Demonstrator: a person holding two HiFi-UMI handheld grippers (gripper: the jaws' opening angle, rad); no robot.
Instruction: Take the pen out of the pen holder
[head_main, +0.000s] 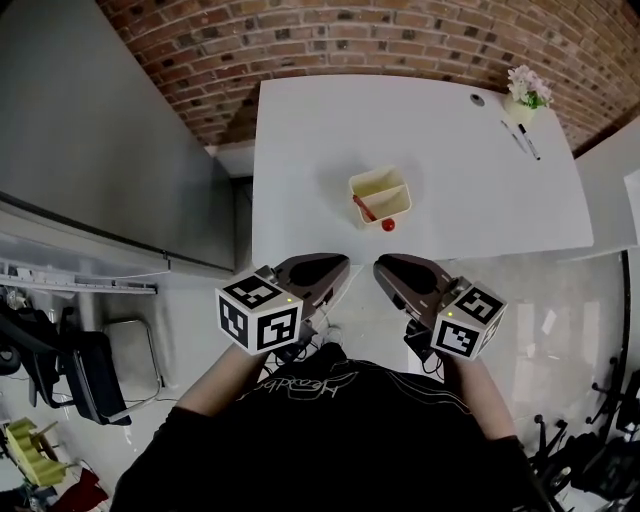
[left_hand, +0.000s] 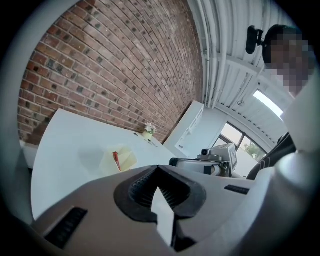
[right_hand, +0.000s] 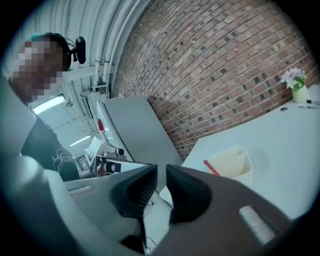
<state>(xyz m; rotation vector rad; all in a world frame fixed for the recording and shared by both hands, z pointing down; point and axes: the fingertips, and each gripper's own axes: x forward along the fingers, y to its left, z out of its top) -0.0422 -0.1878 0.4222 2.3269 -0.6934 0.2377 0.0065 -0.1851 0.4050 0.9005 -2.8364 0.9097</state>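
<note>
A cream pen holder (head_main: 381, 193) with two compartments stands in the middle of the white table (head_main: 450, 150). A red pen (head_main: 364, 208) leans in its near-left compartment, and a small red round thing (head_main: 388, 225) lies just in front of it. My left gripper (head_main: 338, 264) is at the table's near edge, short of the holder, shut and with nothing in it (left_hand: 157, 168). My right gripper (head_main: 386, 266) is beside it, its jaws a narrow slit apart and empty (right_hand: 161, 169). The holder (left_hand: 122, 159) and pen (left_hand: 116, 160) show ahead in the left gripper view, and again, holder (right_hand: 234, 162) and pen (right_hand: 210, 167), in the right gripper view.
A small vase of flowers (head_main: 526, 93) stands at the table's far right corner, with two pens (head_main: 522, 140) lying beside it. A brick wall (head_main: 350, 40) runs behind the table. A grey panel (head_main: 90, 130) stands to the left, and chairs and clutter stand on the floor.
</note>
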